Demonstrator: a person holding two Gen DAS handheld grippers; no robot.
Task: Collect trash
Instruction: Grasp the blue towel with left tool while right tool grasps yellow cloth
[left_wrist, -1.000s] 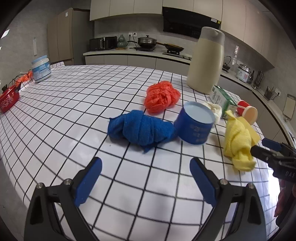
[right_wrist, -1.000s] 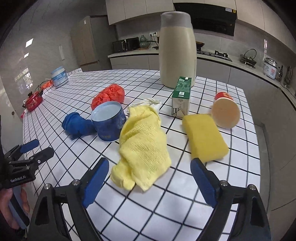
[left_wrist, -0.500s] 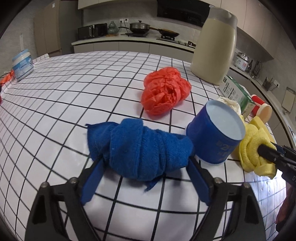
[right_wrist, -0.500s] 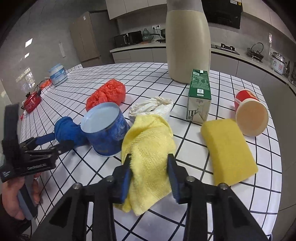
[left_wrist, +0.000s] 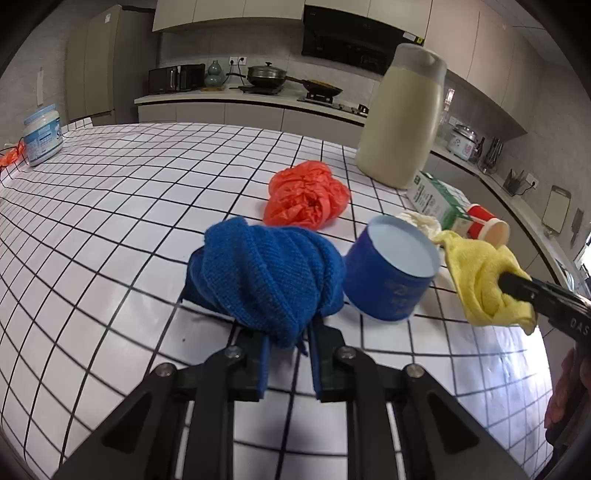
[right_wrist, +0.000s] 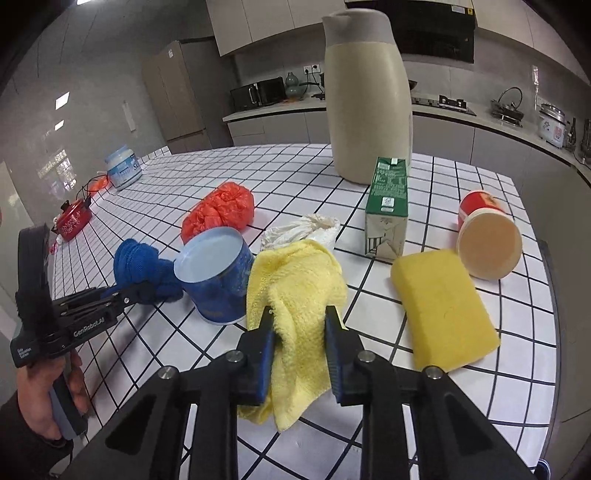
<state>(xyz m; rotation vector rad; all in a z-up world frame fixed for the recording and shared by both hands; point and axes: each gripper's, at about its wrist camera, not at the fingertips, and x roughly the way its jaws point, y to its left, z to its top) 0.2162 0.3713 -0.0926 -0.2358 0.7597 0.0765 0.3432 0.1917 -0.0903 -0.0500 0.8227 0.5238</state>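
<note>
Gridded table (left_wrist: 110, 229): tipped, seemingly empty blue cup (left_wrist: 393, 273); closing jaws pinching blue, yellow cloths.

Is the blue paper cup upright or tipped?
Tipped: the blue paper cup lies on its side, its pale round end facing the cameras.

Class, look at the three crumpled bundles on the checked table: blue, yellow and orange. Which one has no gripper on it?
The orange bundle: it lies free, while the left gripper pinches the blue cloth and the right gripper is closing on the yellow cloth.

Cup (right_wrist: 216, 275) lies between two cloths (right_wrist: 144, 269) (right_wrist: 295, 291).
</note>
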